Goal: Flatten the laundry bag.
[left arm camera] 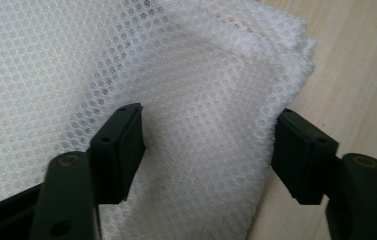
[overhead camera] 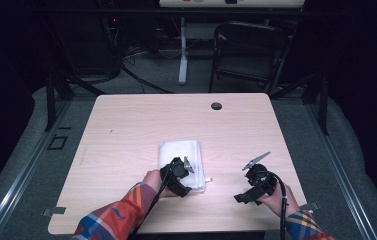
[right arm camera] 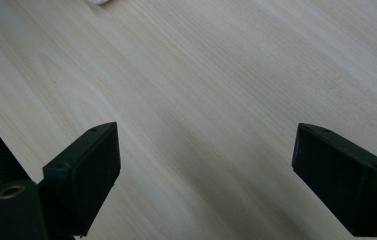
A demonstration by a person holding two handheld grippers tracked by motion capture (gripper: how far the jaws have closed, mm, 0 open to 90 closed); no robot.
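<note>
A folded white mesh cloth point(overhead camera: 181, 156) is lying at the centre of the high view on the wooden table point(overhead camera: 126, 130). The left gripper point(left arm camera: 207, 145) is straddling the cloth's raised fold near its lower right corner; its jaws are standing apart, the left jaw touching the fabric, the right one just off the edge, nothing yet pinched. The right gripper point(right arm camera: 206, 175), at lower right, is hovering released over bare wood. For a sound pinch, the pads should be gathering all layers before lifting.
</note>
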